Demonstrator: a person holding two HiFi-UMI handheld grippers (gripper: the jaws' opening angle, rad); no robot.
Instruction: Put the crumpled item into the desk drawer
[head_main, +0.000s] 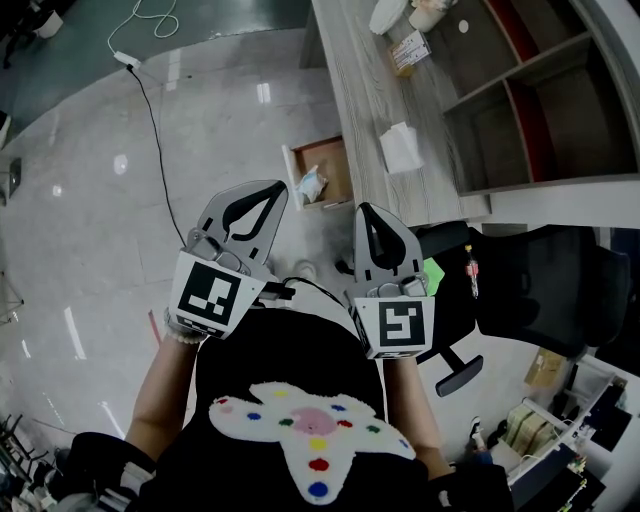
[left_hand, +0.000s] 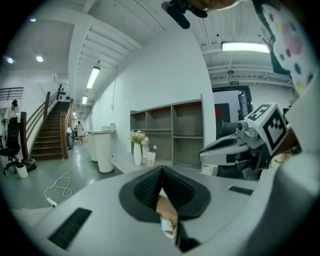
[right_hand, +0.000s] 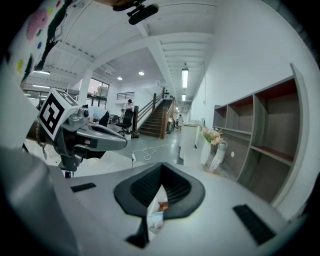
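Your left gripper (head_main: 272, 188) and right gripper (head_main: 364, 210) sit mid-frame, each with its jaws pressed together on nothing. Just above them, the crumpled item (head_main: 311, 185) lies inside the open drawer (head_main: 333, 158) at the desk's (head_main: 365, 100) left edge.

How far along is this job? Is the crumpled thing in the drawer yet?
Looks nearly done: a crumpled white packet lies inside the open desk drawer. Nothing is in hand: the left gripper and right gripper are both shut and empty, short of the drawer. Left, probably: only pushing the drawer closed.
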